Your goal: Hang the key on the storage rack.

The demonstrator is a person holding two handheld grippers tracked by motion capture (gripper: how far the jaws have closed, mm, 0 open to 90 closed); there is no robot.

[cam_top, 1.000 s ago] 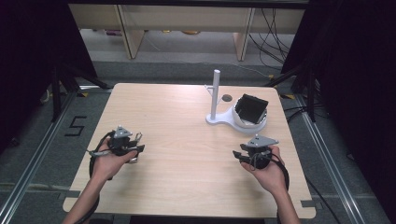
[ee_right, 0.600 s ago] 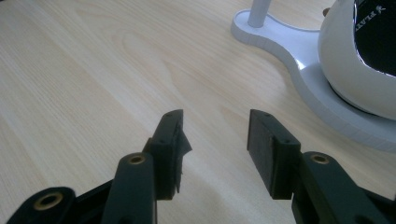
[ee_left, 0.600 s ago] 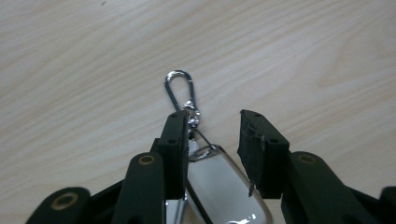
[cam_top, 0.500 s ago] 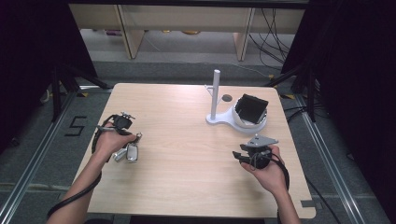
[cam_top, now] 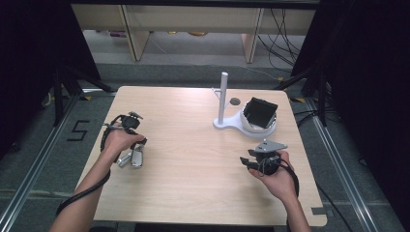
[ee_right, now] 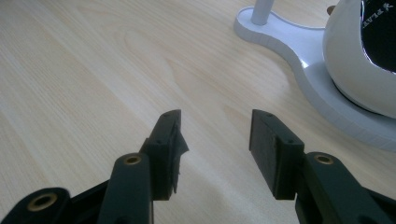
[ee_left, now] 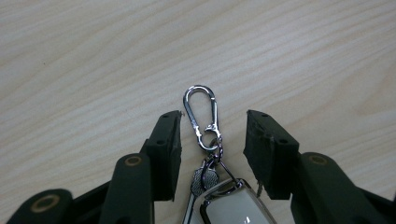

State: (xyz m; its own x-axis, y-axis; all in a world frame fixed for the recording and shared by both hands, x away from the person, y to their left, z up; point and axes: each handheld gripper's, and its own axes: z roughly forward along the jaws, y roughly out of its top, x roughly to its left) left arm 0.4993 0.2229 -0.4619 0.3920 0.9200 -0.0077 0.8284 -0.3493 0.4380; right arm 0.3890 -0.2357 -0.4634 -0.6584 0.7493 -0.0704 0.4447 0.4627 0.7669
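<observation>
Here, the left gripper (ee_left: 212, 135), jaws spread, straddles a key ring (ee_left: 204, 116) lying on the table (cam_top: 193, 169) at nine o'clock. The right gripper (ee_right: 215, 135), at four o'clock, is spread wide with nothing between its jaws.

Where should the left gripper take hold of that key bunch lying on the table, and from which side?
Probably at the silver carabiner clip, coming straight down from above. The key bunch lies flat on the table, and in the left gripper view the clip already sits between the open jaws of the left gripper. It is a narrow loop, so closing across its long sides should catch it; the smooth white fob looks harder to pinch.
</observation>
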